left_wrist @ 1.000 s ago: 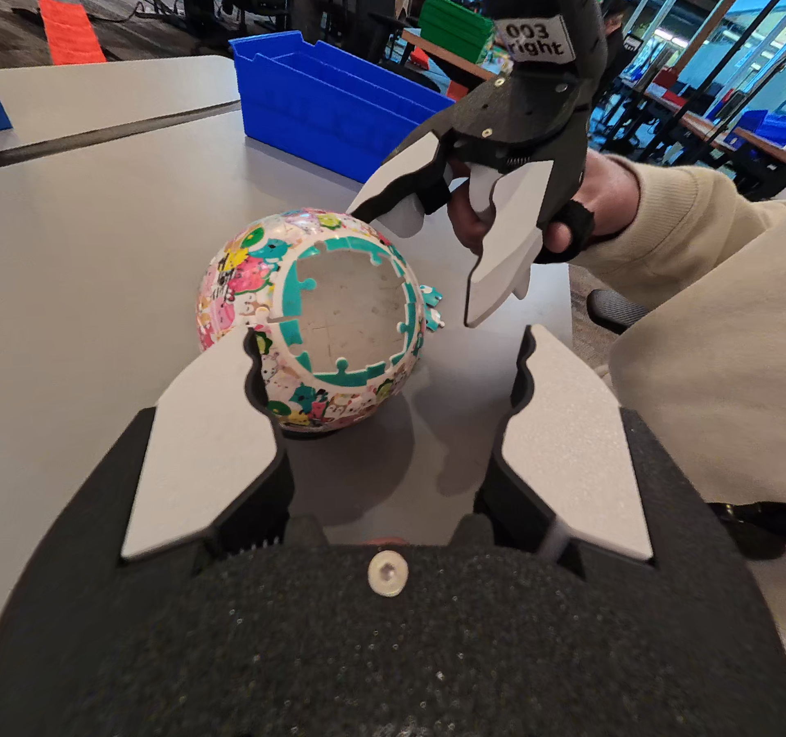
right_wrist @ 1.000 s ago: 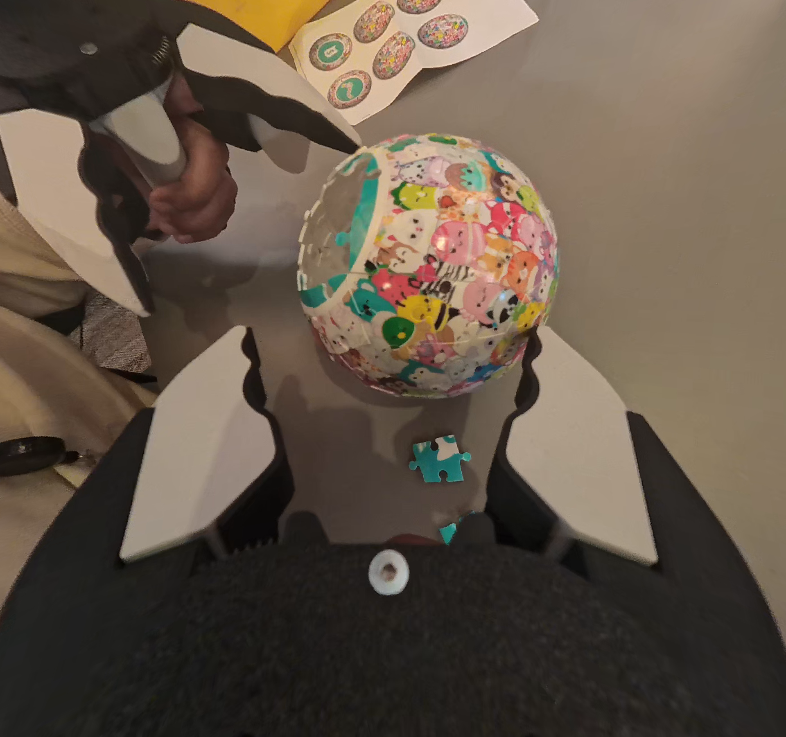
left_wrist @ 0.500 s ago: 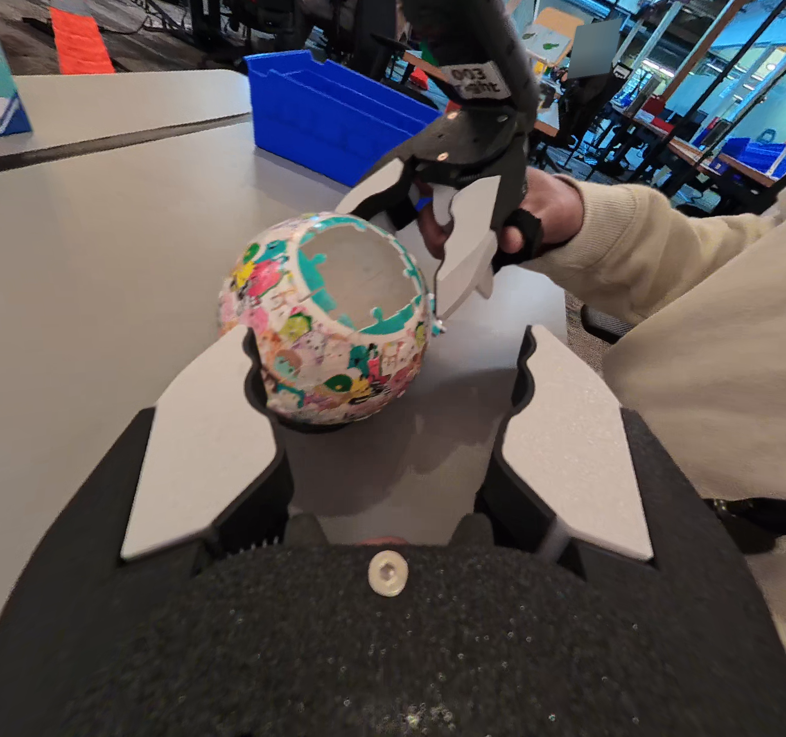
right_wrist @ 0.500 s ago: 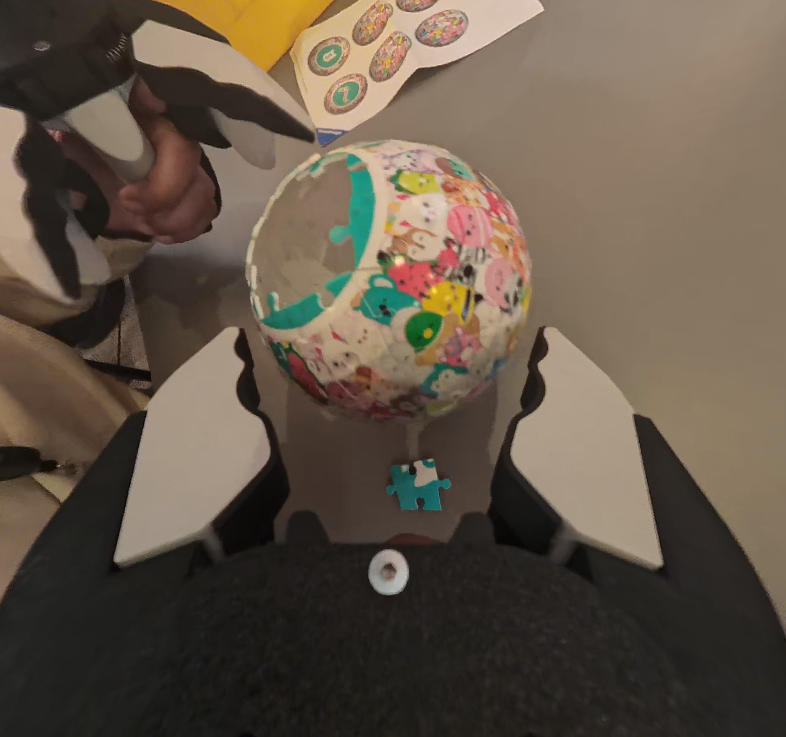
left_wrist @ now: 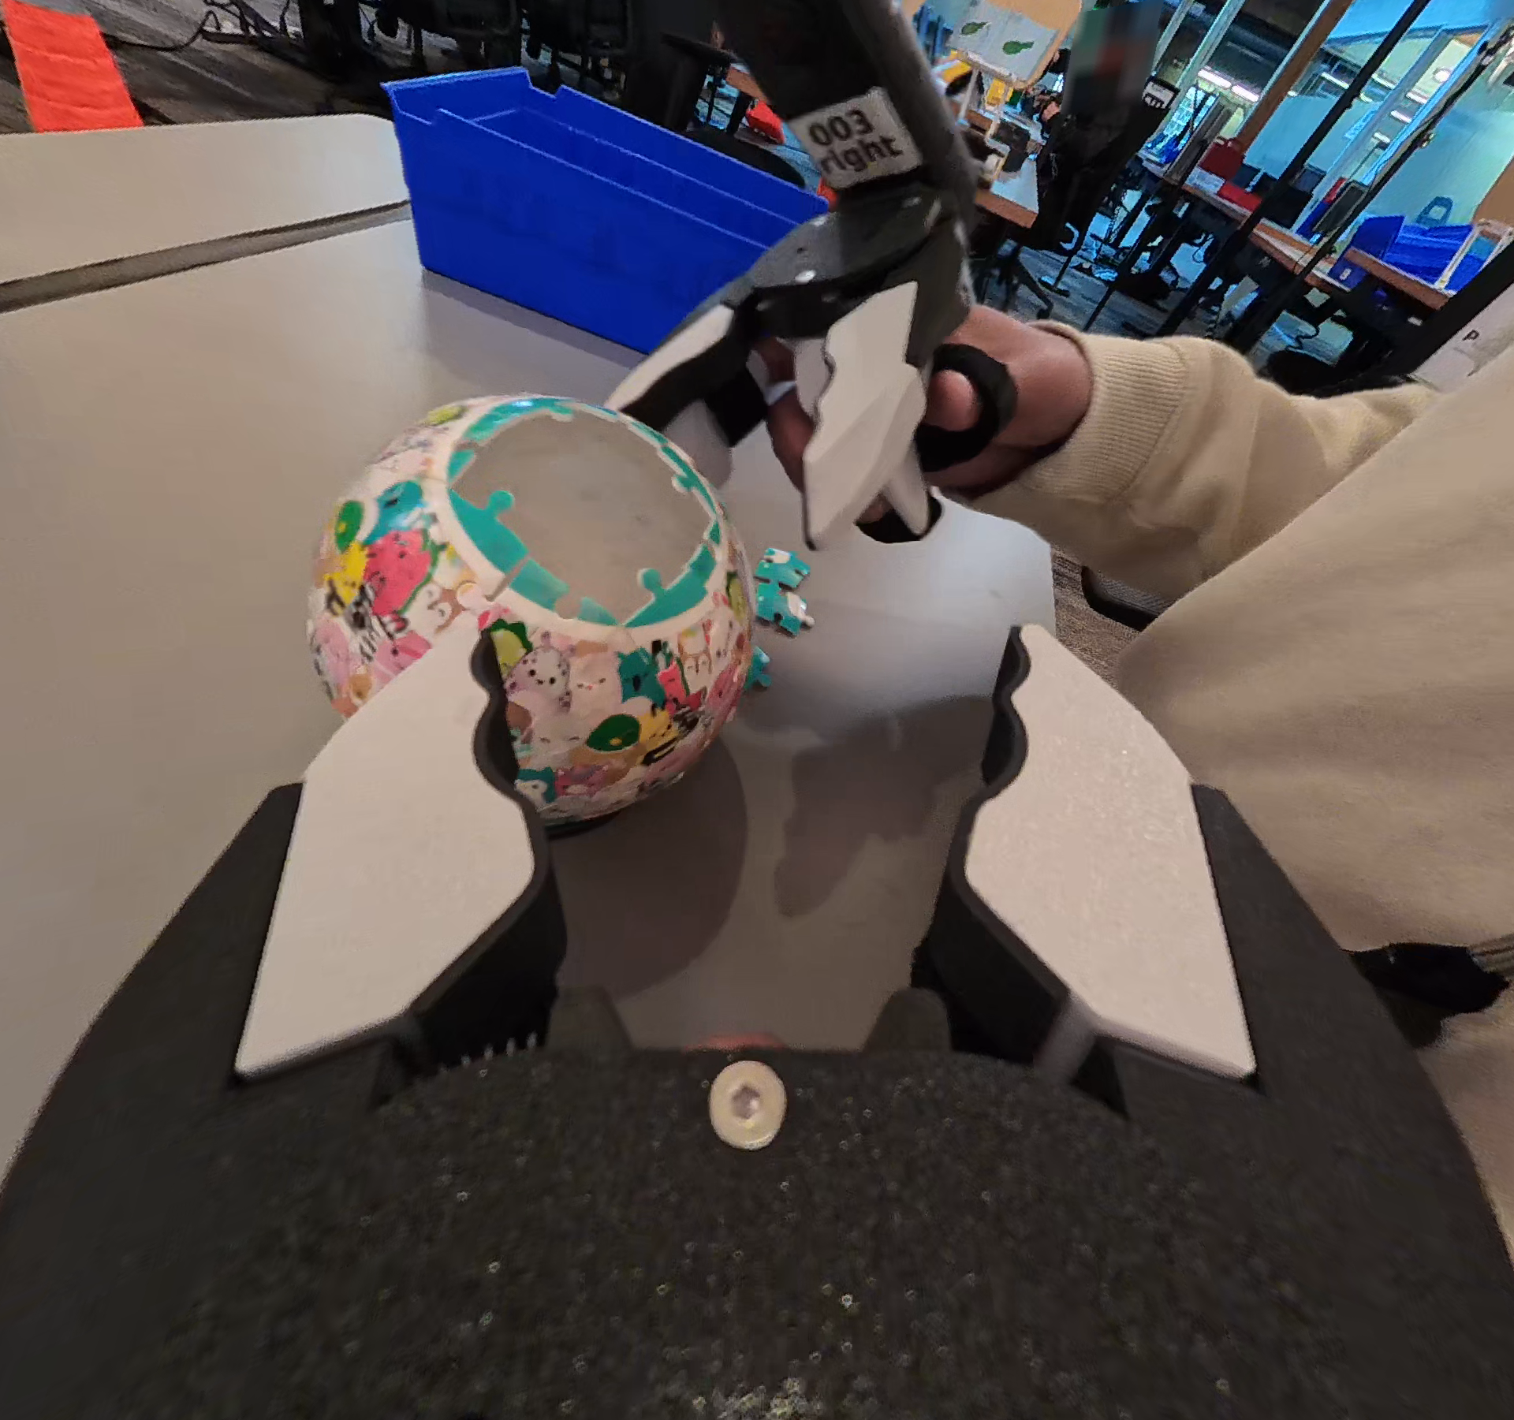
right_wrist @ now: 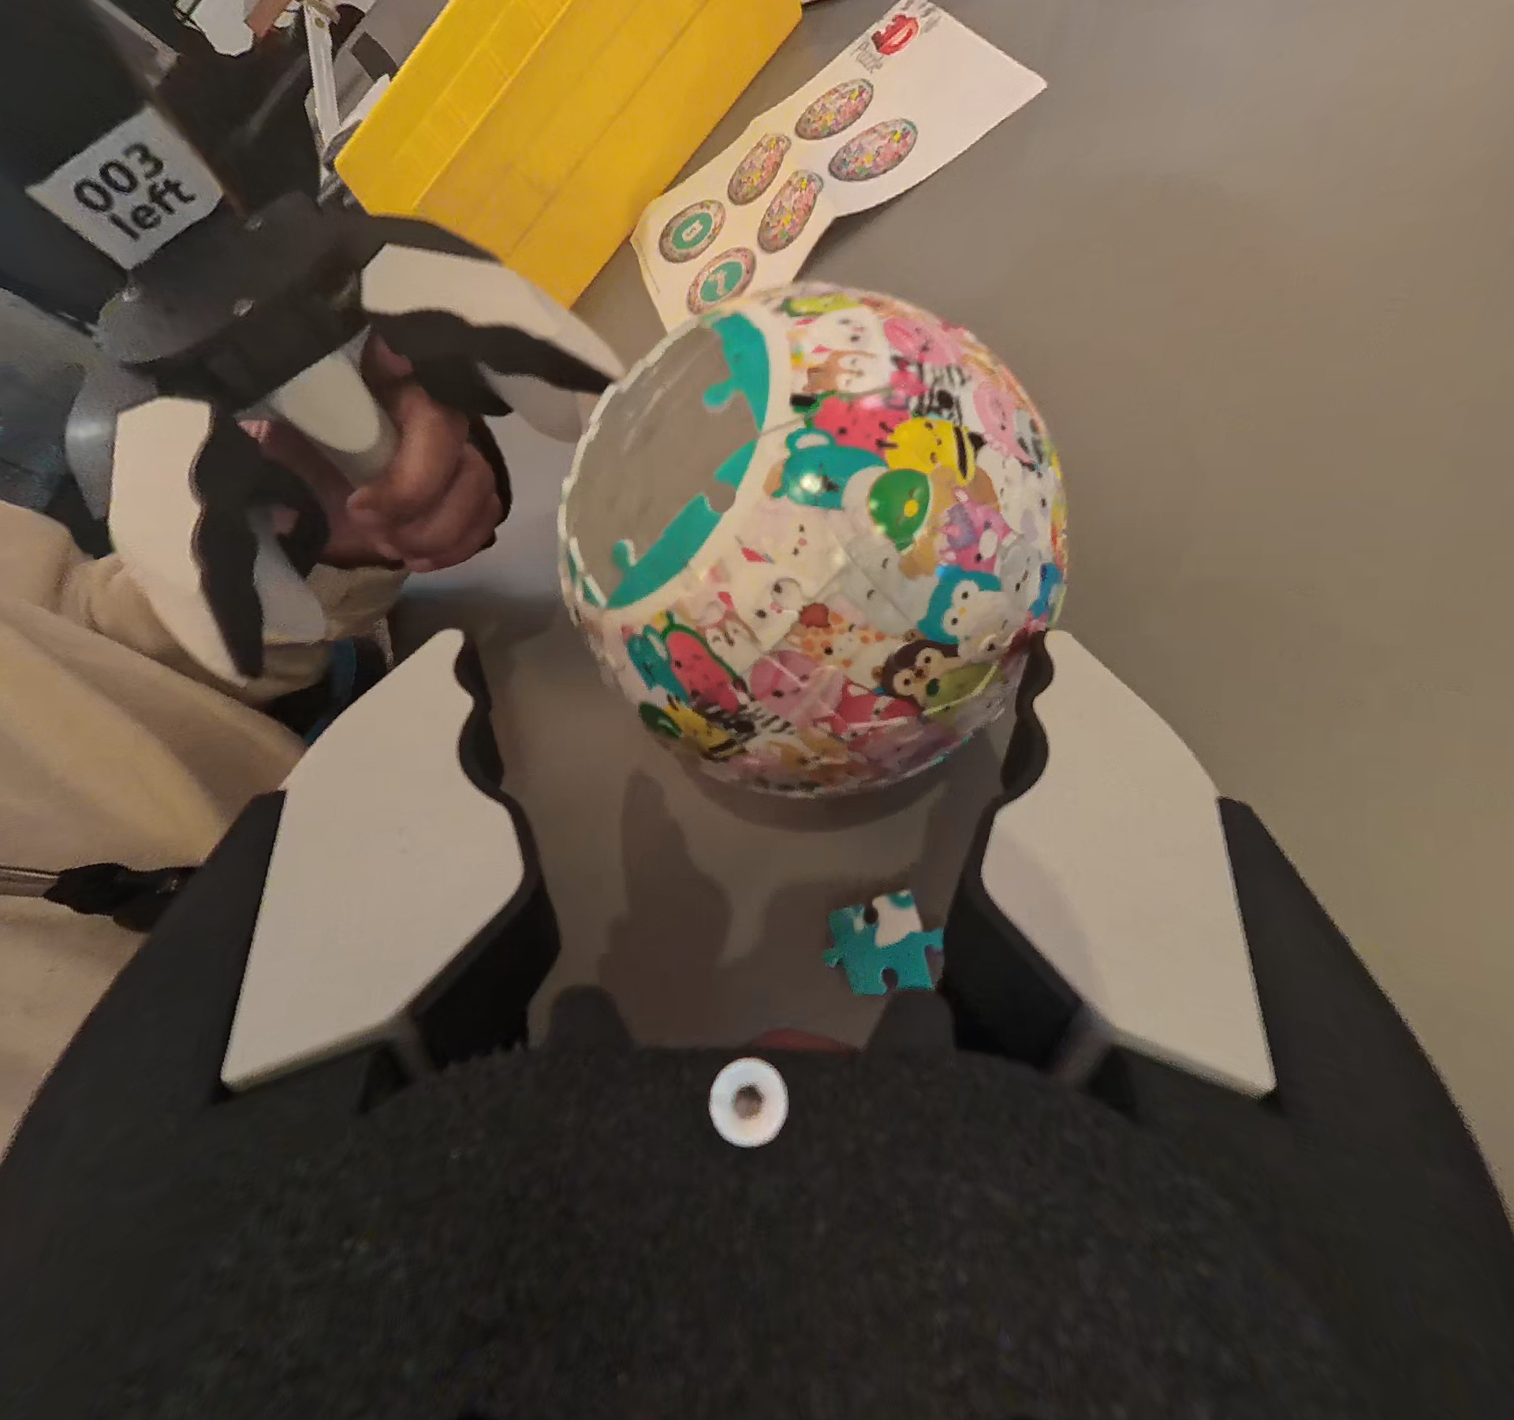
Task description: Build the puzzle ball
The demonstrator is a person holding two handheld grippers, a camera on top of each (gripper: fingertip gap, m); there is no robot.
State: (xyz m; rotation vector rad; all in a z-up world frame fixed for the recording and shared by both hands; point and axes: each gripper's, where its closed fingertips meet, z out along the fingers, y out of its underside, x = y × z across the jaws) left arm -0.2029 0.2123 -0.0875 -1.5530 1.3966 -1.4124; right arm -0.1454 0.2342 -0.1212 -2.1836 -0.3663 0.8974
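The puzzle ball (left_wrist: 532,643), covered in colourful cartoon animals, rests on the grey table (left_wrist: 164,439). A round teal-rimmed opening (left_wrist: 582,512) in it faces up and toward my left gripper. My left gripper (left_wrist: 745,684) is open and empty, its left finger in front of the ball's near side. My right gripper (right_wrist: 754,643) is open and empty just short of the ball (right_wrist: 819,545). It also shows in the left wrist view (left_wrist: 721,471), one fingertip at the far rim; contact is unclear. Loose teal pieces (left_wrist: 782,590) lie beside the ball, one (right_wrist: 885,946) between my right fingers.
A blue bin (left_wrist: 590,209) stands behind the ball in the left wrist view. A yellow bin (right_wrist: 573,86) and a printed instruction sheet (right_wrist: 819,160) lie beyond the ball in the right wrist view. A person's cream sleeve (left_wrist: 1311,643) is at the table edge.
The ball has rolled, so its opening now faces more upward. Both grippers have shifted around it and stayed open. The right gripper has drawn back a little.
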